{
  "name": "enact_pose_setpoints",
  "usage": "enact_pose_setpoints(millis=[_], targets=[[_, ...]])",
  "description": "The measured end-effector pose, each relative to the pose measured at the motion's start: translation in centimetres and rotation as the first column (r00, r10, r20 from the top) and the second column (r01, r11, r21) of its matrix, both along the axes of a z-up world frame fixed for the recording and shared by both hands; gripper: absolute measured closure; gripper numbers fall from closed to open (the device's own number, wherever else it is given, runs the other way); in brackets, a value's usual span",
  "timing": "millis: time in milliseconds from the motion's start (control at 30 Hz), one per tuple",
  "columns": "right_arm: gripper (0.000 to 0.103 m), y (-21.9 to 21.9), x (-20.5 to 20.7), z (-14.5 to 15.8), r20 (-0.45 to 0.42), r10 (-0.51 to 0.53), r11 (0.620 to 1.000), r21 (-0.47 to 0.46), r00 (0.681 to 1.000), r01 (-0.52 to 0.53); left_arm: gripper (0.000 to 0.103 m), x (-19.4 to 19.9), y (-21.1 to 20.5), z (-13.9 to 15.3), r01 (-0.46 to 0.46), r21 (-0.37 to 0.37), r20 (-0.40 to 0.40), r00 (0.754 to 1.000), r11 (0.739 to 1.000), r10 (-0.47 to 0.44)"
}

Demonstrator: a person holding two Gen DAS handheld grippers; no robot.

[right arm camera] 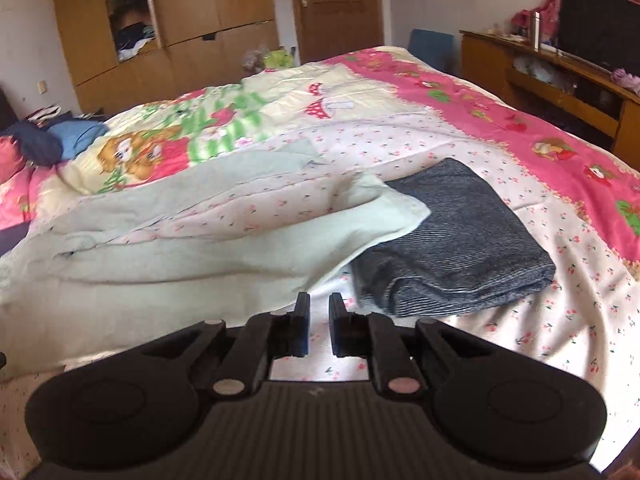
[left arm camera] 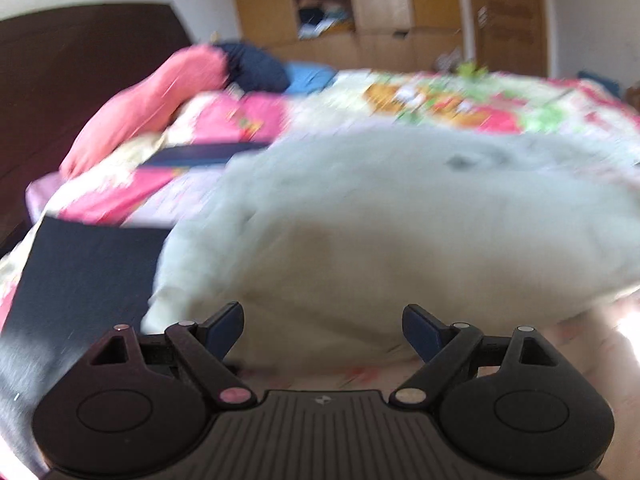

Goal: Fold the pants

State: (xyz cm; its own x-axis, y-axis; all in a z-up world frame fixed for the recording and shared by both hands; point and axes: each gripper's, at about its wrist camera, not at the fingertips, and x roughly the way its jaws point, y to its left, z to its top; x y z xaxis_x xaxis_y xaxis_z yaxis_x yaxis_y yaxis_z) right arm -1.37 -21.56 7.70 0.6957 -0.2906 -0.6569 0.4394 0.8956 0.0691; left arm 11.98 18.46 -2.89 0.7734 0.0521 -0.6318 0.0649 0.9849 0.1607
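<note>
Pale mint-green pants point(right arm camera: 208, 236) lie spread across the bed, one leg end point(right arm camera: 384, 204) overlapping a folded dark grey garment point(right arm camera: 460, 240). In the blurred left wrist view the pants point(left arm camera: 400, 216) fill the middle. My left gripper point(left arm camera: 323, 330) is open and empty, just short of the pants' near edge. My right gripper point(right arm camera: 319, 320) has its jaws nearly closed with a narrow gap, holding nothing, just in front of the pants' near edge.
The bed has a floral sheet point(right arm camera: 560, 320) and a pink cartoon quilt point(right arm camera: 500, 120). A dark flat item point(left arm camera: 80, 272) lies left of the pants. Pink pillow point(left arm camera: 152, 96) and headboard point(left arm camera: 60, 60) at left. Wardrobe point(right arm camera: 180, 20), door, and TV cabinet point(right arm camera: 560, 76) stand beyond.
</note>
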Motion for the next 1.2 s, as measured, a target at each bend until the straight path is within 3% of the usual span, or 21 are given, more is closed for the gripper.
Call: enact_pose_setpoints(millis=[100, 233, 300, 433, 567, 667, 767, 867, 1033, 1133, 1200], targets=[[0.091, 2.5, 1.6, -0.1, 0.011, 0.071, 0.997, 0.034, 0.997, -0.071, 0.008, -1.0, 2.0, -0.7, -0.03, 0.004, -0.023, 0.999, 1.0, 0.03], [0.091, 5.2, 3.3, 0.1, 0.032, 0.199, 0.976, 0.087, 0.98, -0.201, 0.008, -3.6, 1.8, 1.9, -0.037, 0.012, 0.014, 0.999, 0.999, 0.037], [0.091, 6.3, 4.2, 0.4, 0.047, 0.29, 0.949, 0.113, 0.956, -0.294, 0.008, -4.9, 1.3, 3.9, -0.049, 0.0, 0.028, 0.998, 0.999, 0.049], [0.086, 8.2, 5.9, 0.8, 0.089, 0.451, 0.876, 0.145, 0.888, -0.46, 0.008, -8.8, -1.3, 8.4, -0.066, 0.096, 0.082, 0.995, 0.993, 0.058], [0.086, 7.8, 5.9, 2.2, 0.132, 0.54, 0.813, 0.174, 0.832, -0.555, 0.007, -11.6, -3.4, 12.4, -0.071, 0.146, 0.14, 0.989, 0.987, 0.05], [0.084, 6.0, 4.0, 2.5, 0.128, 0.577, 0.795, 0.137, 0.806, -0.591, 0.007, -10.3, -4.6, 13.5, -0.061, 0.107, 0.137, 0.99, 0.992, 0.046], [0.079, 4.0, 1.2, 1.9, 0.104, 0.591, 0.798, 0.071, 0.8, -0.599, 0.016, -7.9, -6.4, 13.2, -0.024, 0.071, 0.126, 0.992, 0.997, 0.015], [0.078, 3.6, 0.1, 1.2, 0.058, 0.577, 0.816, 0.0, 0.815, -0.578, 0.017, -6.5, -8.4, 13.0, 0.04, 0.056, 0.127, 0.991, 0.998, -0.047], [0.078, 4.6, 1.9, 0.9, 0.042, 0.558, 0.828, 0.042, 0.829, -0.559, 0.017, -3.9, -9.6, 10.6, 0.164, 0.081, 0.082, 0.982, 0.983, -0.171], [0.078, 6.6, 5.6, 0.7, -0.008, 0.619, 0.785, 0.047, 0.785, -0.618, 0.022, -1.3, -8.0, 9.7, 0.168, 0.008, 0.056, 0.984, 0.986, -0.169], [0.078, 8.6, 9.0, 0.6, -0.065, 0.675, 0.737, 0.01, 0.735, -0.676, 0.022, 0.9, -6.5, 9.5, 0.157, -0.018, 0.068, 0.986, 0.987, -0.155]])
